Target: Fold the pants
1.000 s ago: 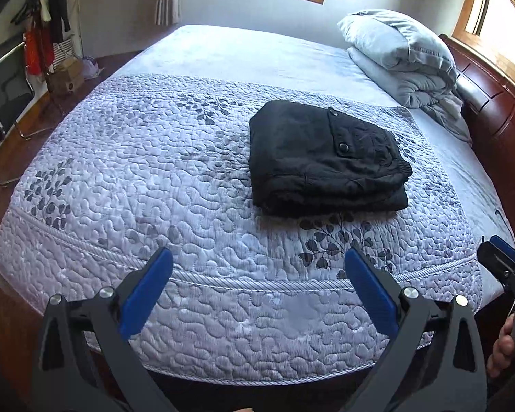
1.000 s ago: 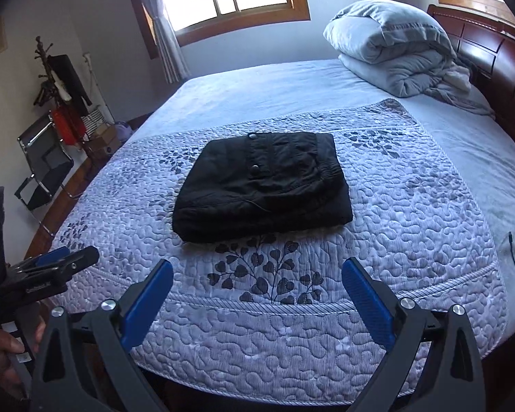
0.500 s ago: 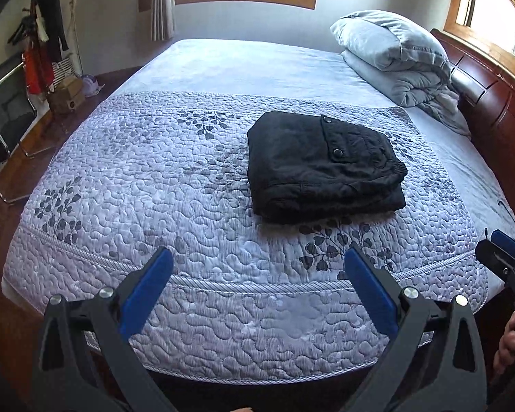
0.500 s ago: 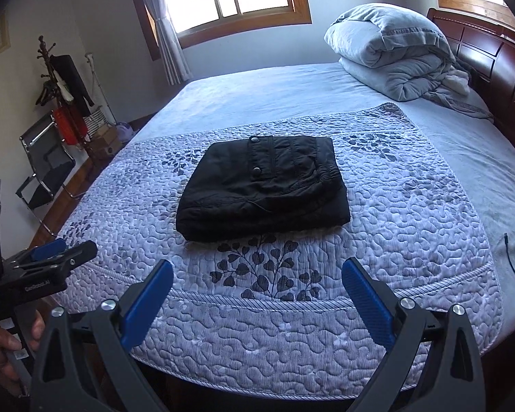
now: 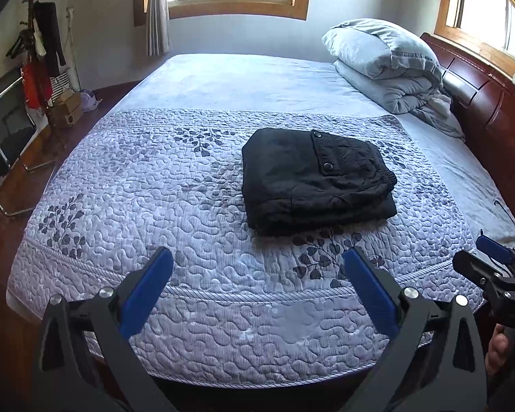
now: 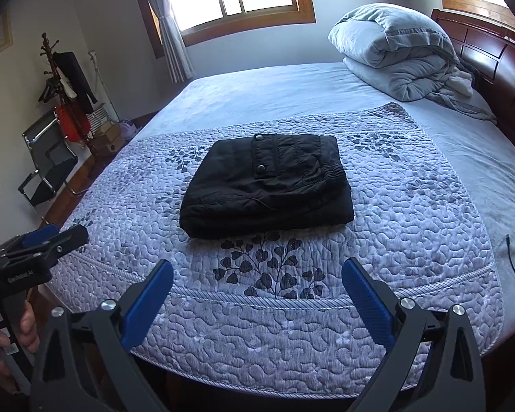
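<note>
Black pants point(image 5: 312, 178) on a lavender-grey quilt point(image 5: 175, 199) stitched with squiggles.
Dark grey leaf sprigs mark the quilt's near edge; pale grey-blue duvet point(image 5: 384, 65), reddish-brown headboard point(image 5: 480, 103), blue-padded black fingers point(image 5: 147, 292).

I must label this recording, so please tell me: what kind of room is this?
Most likely a home bedroom: a large bed with a wooden headboard, a rolled duvet at its head, and a coat stand.

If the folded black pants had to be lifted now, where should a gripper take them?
Probably the near stacked edge of the black pants, approached low from the foot of the bed: the layers end there in a thick lip that open jaws can span, so the fold holds.
</note>
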Motion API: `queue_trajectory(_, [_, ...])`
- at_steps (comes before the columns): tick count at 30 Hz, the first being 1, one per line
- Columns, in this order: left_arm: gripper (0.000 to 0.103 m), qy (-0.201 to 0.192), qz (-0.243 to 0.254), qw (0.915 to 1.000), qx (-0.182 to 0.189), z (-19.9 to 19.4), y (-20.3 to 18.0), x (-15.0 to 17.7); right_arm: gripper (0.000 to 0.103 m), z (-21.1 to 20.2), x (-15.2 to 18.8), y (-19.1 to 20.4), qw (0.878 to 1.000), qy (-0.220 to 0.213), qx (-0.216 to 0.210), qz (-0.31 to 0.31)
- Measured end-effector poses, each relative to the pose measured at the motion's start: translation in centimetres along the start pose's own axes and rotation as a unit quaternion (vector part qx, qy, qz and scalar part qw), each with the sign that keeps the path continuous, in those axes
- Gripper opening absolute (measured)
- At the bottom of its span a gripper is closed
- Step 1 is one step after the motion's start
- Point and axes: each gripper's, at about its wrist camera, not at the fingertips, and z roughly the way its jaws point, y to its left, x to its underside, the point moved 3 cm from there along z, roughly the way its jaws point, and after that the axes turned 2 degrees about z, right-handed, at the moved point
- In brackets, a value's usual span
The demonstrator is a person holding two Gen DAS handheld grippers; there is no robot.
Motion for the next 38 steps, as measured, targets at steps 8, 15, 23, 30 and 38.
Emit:
queue_trajectory(8, [0.100,-0.006,0.023,0.9997,0.008,-0.3,-1.2,-0.1,0.099,0.1,0.1,-0.3,1.000,0.001,0.005,0.002])
queue_trajectory(15, [0.100,-0.014,0.031,0.9992,0.020,-0.8,-2.1,-0.3,0.099,0.2,0.2,-0.4,1.000,0.002,0.009,-0.001])
queue_trajectory(23, [0.100,-0.021,0.051,0.9981,0.025,-1.1,-3.0,-0.2,0.099,0.2,0.2,-0.6,1.000,0.002,0.010,0.002])
queue_trajectory(30, [0.100,-0.020,0.047,0.9984,0.024,-0.8,-2.9,-0.3,0.099,0.4,0.0,-0.9,1.000,0.004,0.012,0.009])
queue_trajectory(38, [0.100,-0.006,0.052,0.9986,0.011,0.1,-2.7,-0.2,0.099,0.6,-0.3,-1.0,1.000,0.004,0.012,0.010])
